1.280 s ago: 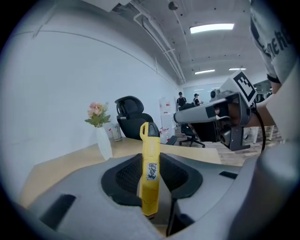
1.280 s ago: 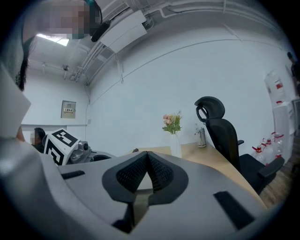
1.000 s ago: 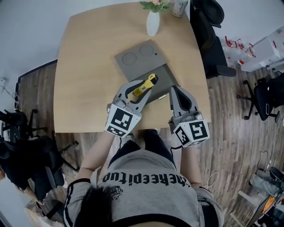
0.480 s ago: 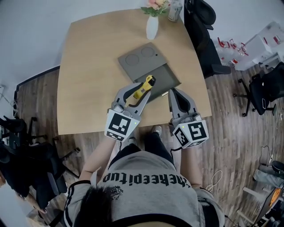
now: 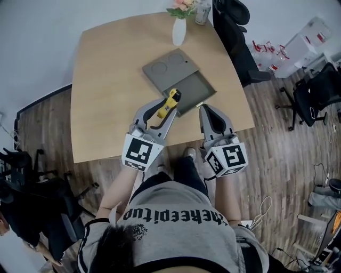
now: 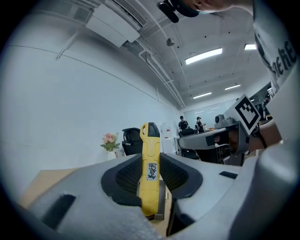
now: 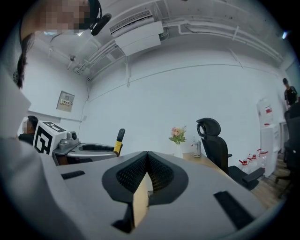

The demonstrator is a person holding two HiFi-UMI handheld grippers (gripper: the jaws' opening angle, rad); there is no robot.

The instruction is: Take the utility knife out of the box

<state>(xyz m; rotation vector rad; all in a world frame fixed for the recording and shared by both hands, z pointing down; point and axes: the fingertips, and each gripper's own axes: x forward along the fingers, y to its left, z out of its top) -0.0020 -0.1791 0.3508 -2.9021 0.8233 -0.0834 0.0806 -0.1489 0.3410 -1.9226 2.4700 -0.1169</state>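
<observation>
A yellow utility knife (image 5: 169, 102) with a black tip sticks out past the jaws of my left gripper (image 5: 161, 113), which is shut on it above the table, just in front of the open grey box (image 5: 198, 87). In the left gripper view the knife (image 6: 150, 168) stands upright, clamped between the two dark pads of the left gripper (image 6: 151, 161). My right gripper (image 5: 205, 110) hovers at the near table edge, right of the box's front corner, jaws shut with nothing in them. Its own view shows the right gripper (image 7: 147, 157) with its pads touching at the tips.
The box's lid (image 5: 167, 66) lies flat behind its tray on the wooden table (image 5: 109, 80). A white vase (image 5: 179, 31) with flowers and a cup (image 5: 201, 11) stand at the far edge. A black office chair (image 5: 232, 33) sits to the right of the table.
Both grippers have drawn back from over the box toward the table's near edge. The knife has come along in the left gripper's jaws.
</observation>
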